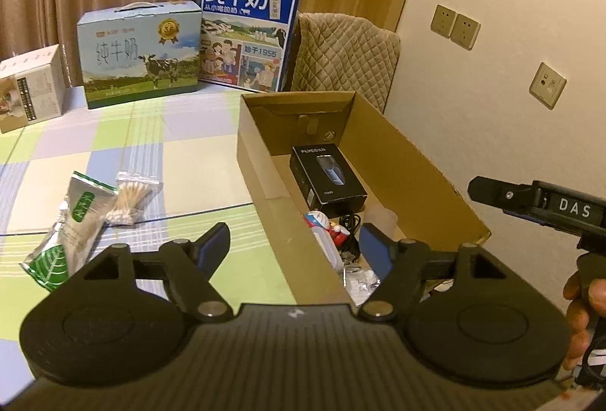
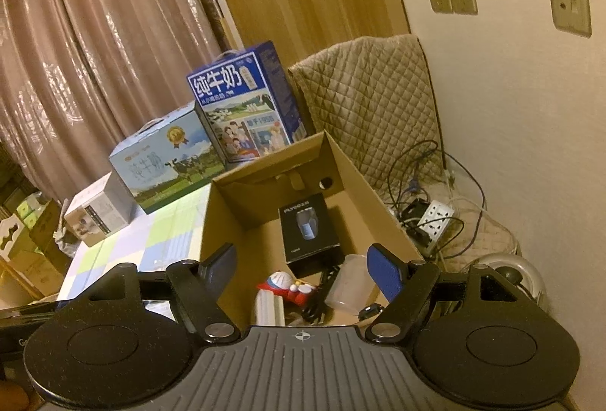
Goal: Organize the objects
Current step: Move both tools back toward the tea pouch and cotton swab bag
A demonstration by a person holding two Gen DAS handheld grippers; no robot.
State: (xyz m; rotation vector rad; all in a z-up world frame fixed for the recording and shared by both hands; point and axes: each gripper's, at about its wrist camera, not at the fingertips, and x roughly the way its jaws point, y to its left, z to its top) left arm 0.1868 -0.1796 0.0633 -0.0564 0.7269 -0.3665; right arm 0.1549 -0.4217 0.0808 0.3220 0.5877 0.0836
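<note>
Both grippers, left gripper [image 1: 293, 246] and right gripper [image 2: 303, 265], hang with fingers apart, empty. On the table left of the box [image 1: 261, 180] lie the pouch [image 1: 66, 229] and swab bag [image 1: 130, 197] (light, limp, slippery). Pinch each at its edge.

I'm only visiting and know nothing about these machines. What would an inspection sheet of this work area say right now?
Surface: checked tablecloth in green, lilac and white.
Job's things: open cardboard box holding a black shaver box, cartoon figure, clear plastic cup; green packet and bag of cotton swabs lie on the cloth outside it.
Clutter: two milk cartons, small white box at the back.
Grippers: left tool open, empty; right tool open, empty, above the box.
Cables: black cord in the box; power strip with tangled wires beside it.
Surroundings: curtain, quilted cover, wall sockets.
</note>
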